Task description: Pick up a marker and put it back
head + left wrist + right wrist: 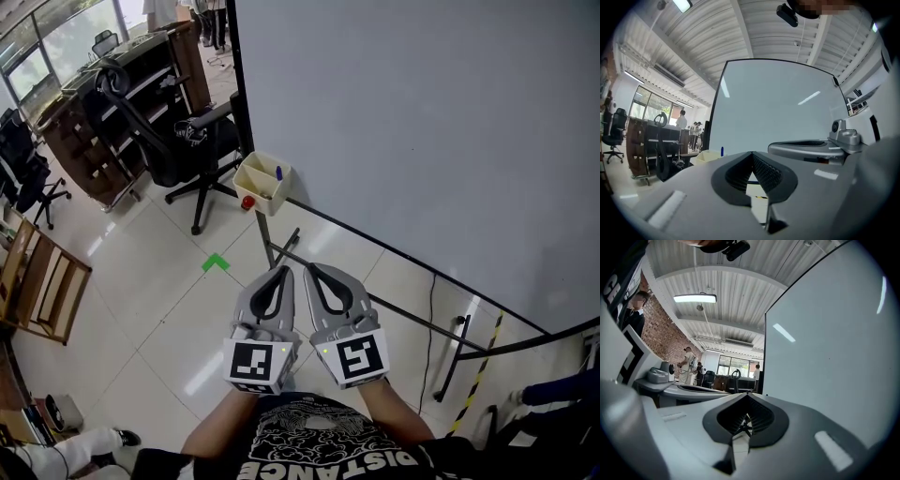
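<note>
A blue marker (278, 172) stands in a cream box (262, 182) fixed at the lower left corner of the whiteboard (422, 122). My left gripper (284, 270) and right gripper (311, 269) are side by side in front of me, some way short of the box, both pointing at the board. Each is shut with nothing between its jaws. In the left gripper view the tips (752, 153) meet, and the marker (721, 151) and box (707, 156) show ahead to the left. The right gripper view shows shut tips (746, 395) beside the whiteboard (834, 357).
A black office chair (183, 141) and dark wooden shelving (122, 103) stand left of the box. The board's stand legs (281, 248) and a cable (432, 319) lie on the tiled floor, with a green mark (216, 263). People (696, 131) stand far off.
</note>
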`<state>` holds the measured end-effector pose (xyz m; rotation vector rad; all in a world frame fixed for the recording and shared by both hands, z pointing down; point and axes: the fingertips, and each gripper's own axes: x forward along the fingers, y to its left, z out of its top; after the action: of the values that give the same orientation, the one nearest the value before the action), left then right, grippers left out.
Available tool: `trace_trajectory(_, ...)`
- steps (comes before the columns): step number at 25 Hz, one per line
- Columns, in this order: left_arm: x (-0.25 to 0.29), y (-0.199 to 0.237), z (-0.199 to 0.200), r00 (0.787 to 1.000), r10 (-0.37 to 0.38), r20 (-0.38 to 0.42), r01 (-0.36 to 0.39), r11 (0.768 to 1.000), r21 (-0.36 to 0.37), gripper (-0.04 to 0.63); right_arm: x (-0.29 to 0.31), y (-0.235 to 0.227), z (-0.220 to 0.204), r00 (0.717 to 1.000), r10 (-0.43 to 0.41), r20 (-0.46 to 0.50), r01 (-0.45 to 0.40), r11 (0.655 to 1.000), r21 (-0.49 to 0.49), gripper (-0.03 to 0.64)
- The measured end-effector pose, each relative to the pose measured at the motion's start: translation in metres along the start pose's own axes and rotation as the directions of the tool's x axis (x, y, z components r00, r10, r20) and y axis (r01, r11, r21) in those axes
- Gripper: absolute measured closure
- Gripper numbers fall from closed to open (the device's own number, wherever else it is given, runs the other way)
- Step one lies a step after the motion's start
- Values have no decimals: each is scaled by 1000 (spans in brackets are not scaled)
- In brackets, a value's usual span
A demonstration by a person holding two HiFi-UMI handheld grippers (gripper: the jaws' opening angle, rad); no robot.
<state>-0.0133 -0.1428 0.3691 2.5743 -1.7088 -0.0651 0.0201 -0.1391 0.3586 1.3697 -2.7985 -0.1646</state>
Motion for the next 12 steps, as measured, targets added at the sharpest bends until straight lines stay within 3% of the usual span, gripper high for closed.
trace_trajectory(12,-19,-14,1,1000,10,-5,-10,1000,14,591,-19,8,1,1000,9,7,-9,1000,8,617)
